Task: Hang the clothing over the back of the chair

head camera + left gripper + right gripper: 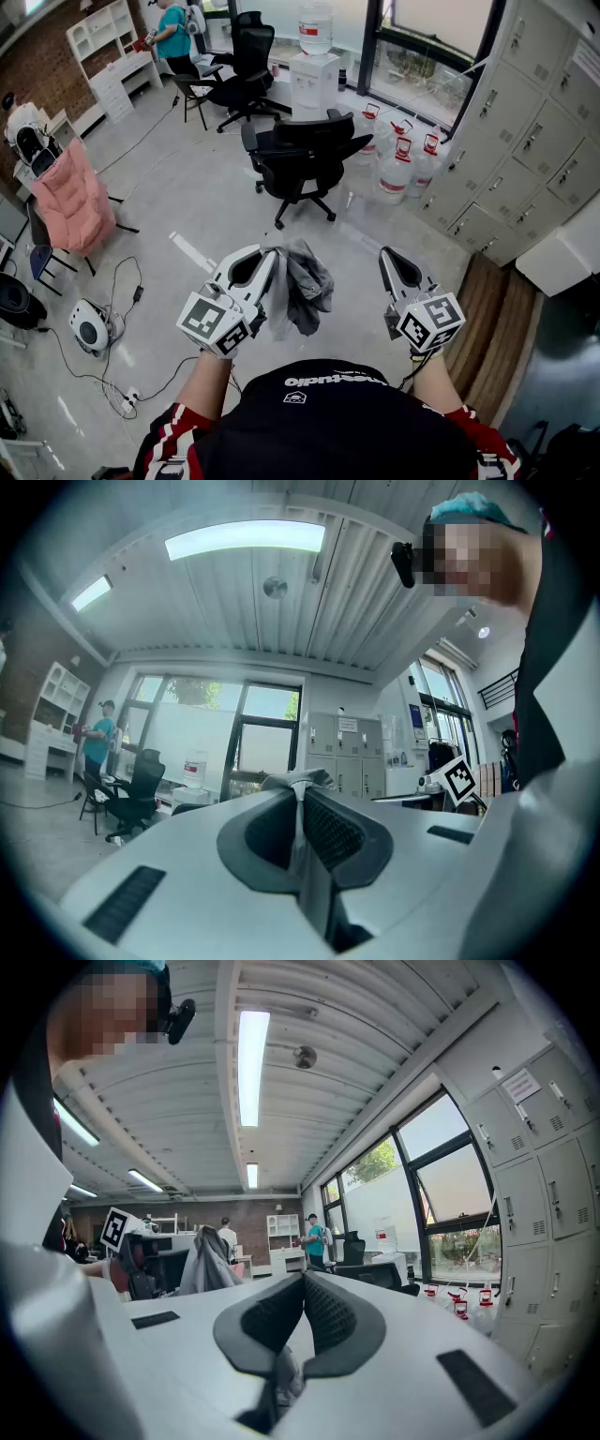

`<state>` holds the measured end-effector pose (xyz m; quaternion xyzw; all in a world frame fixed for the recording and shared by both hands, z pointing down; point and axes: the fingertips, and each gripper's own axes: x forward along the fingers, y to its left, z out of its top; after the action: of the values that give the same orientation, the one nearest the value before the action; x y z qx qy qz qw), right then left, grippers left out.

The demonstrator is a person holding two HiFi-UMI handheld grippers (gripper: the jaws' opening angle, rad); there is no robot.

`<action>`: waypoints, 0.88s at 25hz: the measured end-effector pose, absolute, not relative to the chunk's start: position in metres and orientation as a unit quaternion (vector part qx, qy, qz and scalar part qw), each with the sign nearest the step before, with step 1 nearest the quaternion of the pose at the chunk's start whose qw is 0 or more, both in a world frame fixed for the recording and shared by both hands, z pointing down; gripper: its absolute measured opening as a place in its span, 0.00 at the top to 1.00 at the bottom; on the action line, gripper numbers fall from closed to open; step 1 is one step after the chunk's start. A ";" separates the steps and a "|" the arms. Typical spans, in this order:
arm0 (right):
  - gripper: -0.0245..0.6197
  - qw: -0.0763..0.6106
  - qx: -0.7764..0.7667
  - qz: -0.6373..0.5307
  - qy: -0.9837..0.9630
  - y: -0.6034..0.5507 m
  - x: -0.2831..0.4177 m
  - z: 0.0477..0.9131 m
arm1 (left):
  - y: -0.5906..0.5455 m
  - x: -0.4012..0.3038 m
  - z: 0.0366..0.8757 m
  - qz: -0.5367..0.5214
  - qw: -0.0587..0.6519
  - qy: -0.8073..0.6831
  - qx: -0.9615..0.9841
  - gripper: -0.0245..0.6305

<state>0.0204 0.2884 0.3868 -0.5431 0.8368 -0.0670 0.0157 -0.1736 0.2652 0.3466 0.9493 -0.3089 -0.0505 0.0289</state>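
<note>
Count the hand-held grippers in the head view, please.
2. The left hand-held gripper is at lower left, shut on the clothing; the right hand-held gripper is at lower right, shut.

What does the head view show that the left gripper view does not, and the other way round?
Only the head view shows the pink padded coat at the left and the clear plastic water jugs with red caps. Only the left gripper view shows the long ceiling lamp. Both show the grey crumpled fabric garment pinched in the shut left hand-held gripper, and the person in a teal shirt.
</note>
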 end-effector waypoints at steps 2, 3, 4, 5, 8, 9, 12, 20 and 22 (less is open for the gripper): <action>0.95 0.013 -0.543 -0.065 0.837 0.291 0.023 0.388 | 0.266 -0.174 0.348 -0.047 0.023 -0.316 0.947 0.92; 0.95 0.013 -0.543 -0.064 0.837 0.291 0.024 0.388 | 0.266 -0.173 0.348 -0.046 0.021 -0.319 0.947 0.92; 0.95 0.012 -0.542 -0.062 0.838 0.291 0.026 0.387 | 0.265 -0.173 0.348 -0.046 0.019 -0.321 0.946 0.92; 0.95 0.012 -0.542 -0.061 0.838 0.291 0.027 0.387 | 0.264 -0.173 0.347 -0.047 0.018 -0.323 0.945 0.92; 0.95 0.009 -0.540 -0.057 0.839 0.290 0.032 0.386 | 0.261 -0.171 0.345 -0.048 0.015 -0.328 0.943 0.92; 0.95 0.008 -0.540 -0.056 0.840 0.289 0.033 0.386 | 0.261 -0.170 0.344 -0.048 0.013 -0.329 0.943 0.92; 0.95 0.019 -0.541 -0.054 0.839 0.290 0.037 0.385 | 0.261 -0.168 0.343 -0.048 0.010 -0.332 0.942 0.92; 0.95 0.022 -0.535 -0.064 0.842 0.287 0.048 0.389 | 0.259 -0.155 0.342 -0.049 0.012 -0.334 0.941 0.92; 0.95 0.025 -0.535 -0.069 0.842 0.286 0.053 0.391 | 0.258 -0.151 0.342 -0.047 0.008 -0.335 0.941 0.92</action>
<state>0.0534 0.2856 0.3906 -0.5351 0.8416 -0.0688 0.0246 -0.1511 0.2581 0.3422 0.9410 -0.3352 -0.0469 0.0084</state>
